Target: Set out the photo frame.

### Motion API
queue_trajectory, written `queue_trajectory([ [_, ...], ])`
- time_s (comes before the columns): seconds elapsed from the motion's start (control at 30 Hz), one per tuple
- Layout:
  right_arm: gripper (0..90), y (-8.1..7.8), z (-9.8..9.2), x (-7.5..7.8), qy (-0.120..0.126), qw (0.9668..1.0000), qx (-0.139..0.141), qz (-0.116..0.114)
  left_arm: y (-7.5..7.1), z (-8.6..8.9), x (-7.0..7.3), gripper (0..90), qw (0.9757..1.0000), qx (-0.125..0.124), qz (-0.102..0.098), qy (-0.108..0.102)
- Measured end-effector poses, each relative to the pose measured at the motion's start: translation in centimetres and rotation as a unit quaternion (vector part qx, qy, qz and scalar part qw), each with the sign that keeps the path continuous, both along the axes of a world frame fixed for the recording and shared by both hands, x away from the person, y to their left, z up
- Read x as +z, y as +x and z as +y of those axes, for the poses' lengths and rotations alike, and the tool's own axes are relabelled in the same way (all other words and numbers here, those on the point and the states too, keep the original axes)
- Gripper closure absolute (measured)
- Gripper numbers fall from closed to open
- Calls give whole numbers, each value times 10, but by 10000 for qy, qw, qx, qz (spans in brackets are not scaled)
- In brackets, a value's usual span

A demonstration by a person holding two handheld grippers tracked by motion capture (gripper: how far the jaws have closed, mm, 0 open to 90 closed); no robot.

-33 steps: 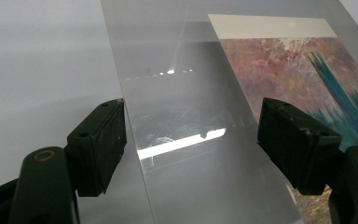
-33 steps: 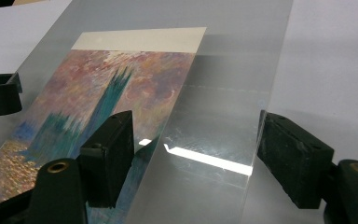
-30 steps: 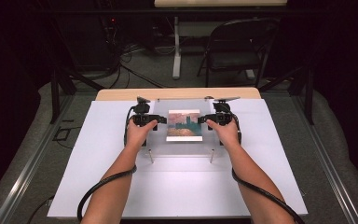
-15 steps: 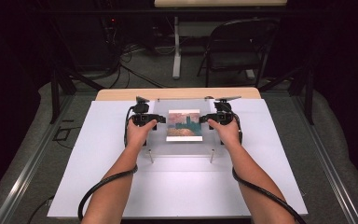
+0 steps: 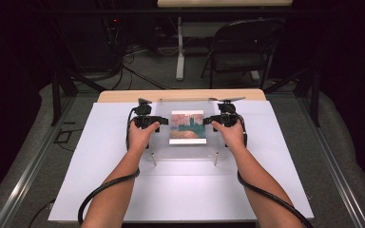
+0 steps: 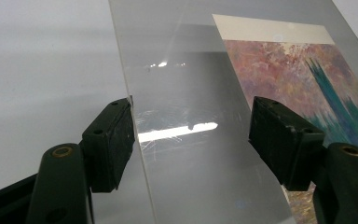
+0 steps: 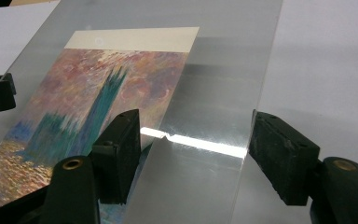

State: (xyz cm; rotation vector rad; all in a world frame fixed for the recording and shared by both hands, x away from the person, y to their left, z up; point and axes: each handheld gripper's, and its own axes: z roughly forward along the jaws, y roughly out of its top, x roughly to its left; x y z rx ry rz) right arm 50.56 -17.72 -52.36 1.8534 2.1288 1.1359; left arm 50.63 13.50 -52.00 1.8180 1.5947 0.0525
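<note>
Left claw [image 6: 191, 107]: standing open, having just been closing; straddling the near side edge of the clear acrylic panel [image 5: 161, 142], one jaw lying at the edge itself, the other hovering over the sheet, neither pad pressing yet.
Right claw [image 7: 196, 121]: likewise open after just closing somewhat; bracketing the opposite side edge, pads not clamping.
Reason for hold: probably lining up an even two-sided grip, keeping the wide, thin sheet level and avoiding the picture area.
Panel location: sitting mid-table on the white table top [image 5: 100, 180], raised on small metal standoffs [image 5: 153, 159] at the near corners.
Contents: showing an art print [image 5: 188, 127] under the sheet, pink and orange sky, teal tower, gold water; lying centred, well apart from both claws.
Reason for placement: seemingly being sandwiched for display, the clear margins leaving room for gripping.
Writing: bearing no readable brand, label or text; carrying a blank cream strip along the print's far edge.
</note>
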Motion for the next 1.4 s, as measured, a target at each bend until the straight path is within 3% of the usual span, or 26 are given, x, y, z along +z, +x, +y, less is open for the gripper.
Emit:
queue_trajectory([
  [0.47,366,-16,2,23,-196,9990,36,-403,-16,3,24,388,9995,17,-314,52],
  [0.87,397,-37,5,46,-434,9961,112,-754,-37,4,47,419,9973,-123,-661,280],
  [1.4,422,-67,7,66,-720,9891,254,-1257,-69,9,66,496,9934,-129,-1108,285],
])
